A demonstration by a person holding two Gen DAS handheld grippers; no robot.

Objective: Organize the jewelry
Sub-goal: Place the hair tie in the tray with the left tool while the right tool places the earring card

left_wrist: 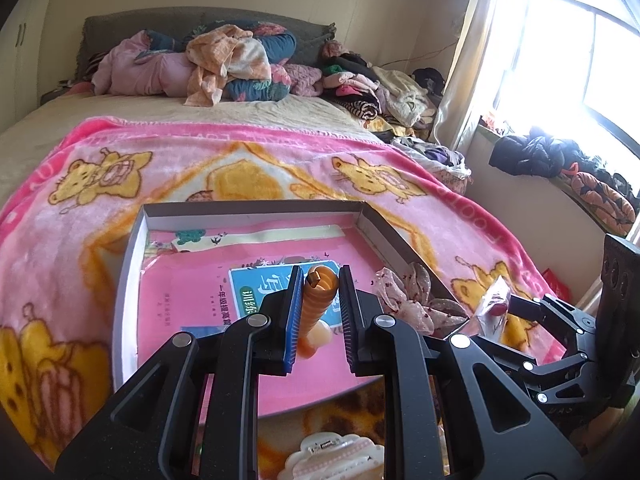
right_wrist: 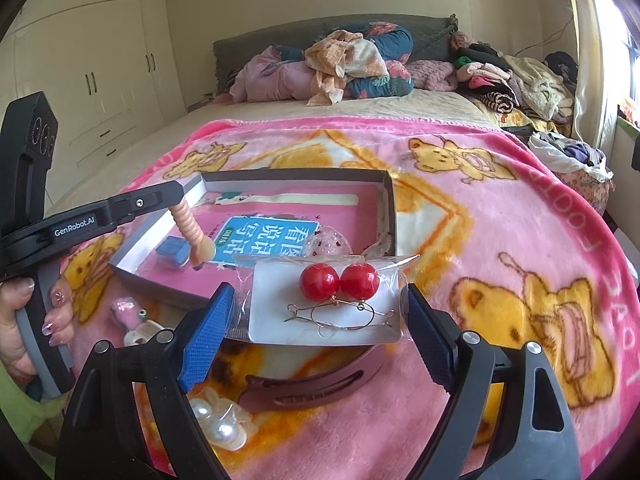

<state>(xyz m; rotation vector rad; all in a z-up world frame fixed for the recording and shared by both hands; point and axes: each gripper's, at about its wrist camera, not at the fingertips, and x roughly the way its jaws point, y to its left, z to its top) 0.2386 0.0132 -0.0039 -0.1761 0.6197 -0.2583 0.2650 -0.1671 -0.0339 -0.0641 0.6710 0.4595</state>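
My left gripper [left_wrist: 319,276] is shut on an orange spiral hair tie [left_wrist: 316,300] and holds it hanging above the open cardboard box [left_wrist: 132,248]; it also shows in the right wrist view [right_wrist: 188,224]. My right gripper [right_wrist: 320,300] is shut on a clear plastic bag [right_wrist: 324,304] with two red ball earrings [right_wrist: 339,281] and holds it above the pink blanket, just right of the box [right_wrist: 388,200]. A pink spotted scrunchie [left_wrist: 404,296] lies in the box's right corner.
A dark pink hair claw [right_wrist: 312,384], pearl clips [right_wrist: 216,420] and a pink clip [right_wrist: 128,312] lie on the blanket [right_wrist: 520,240] below my right gripper. A white clip [left_wrist: 332,456] lies below my left gripper. Piled clothes sit at the bed's head.
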